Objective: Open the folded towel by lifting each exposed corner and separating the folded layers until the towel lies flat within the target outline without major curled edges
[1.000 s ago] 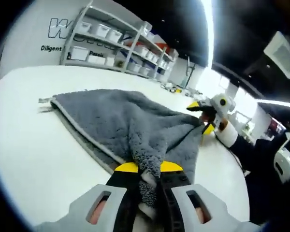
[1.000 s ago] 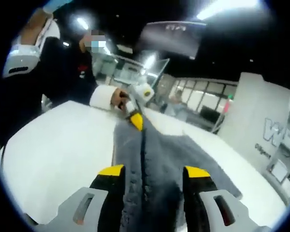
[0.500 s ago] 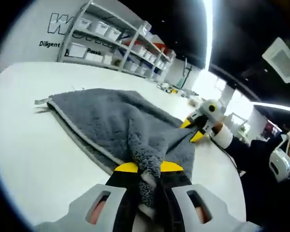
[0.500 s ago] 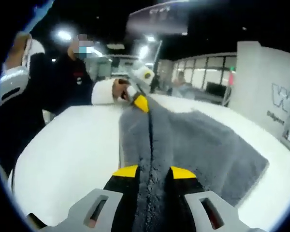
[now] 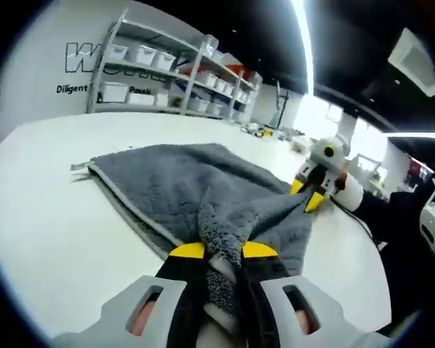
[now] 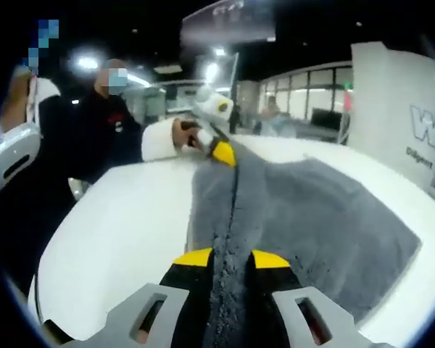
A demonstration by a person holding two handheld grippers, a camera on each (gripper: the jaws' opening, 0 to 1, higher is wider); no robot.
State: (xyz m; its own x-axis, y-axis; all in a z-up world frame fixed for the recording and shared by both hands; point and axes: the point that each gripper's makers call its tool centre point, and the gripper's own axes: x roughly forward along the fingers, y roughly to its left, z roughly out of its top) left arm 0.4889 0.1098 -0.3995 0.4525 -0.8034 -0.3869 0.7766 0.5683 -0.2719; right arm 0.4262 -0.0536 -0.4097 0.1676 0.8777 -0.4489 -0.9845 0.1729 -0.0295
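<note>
- Since a second ago, both grippers have drawn the towel (image 5: pixel 181 185) tauter along its near edge.
- Left gripper (image 5: pixel 222 251) is clamped on one corner; right gripper (image 6: pixel 230 259) pinches the other, fabric stretched between them over the table (image 5: pixel 51 225).
- Risk: uneven pulling could drag the folded layers together rather than part them.

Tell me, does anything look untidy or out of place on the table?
Only the grey towel: each hand-held gripper, left and right, pinches a corner, so it bunches into a raised ridge between them, not flat. Nothing looks spilled or damaged.
</note>
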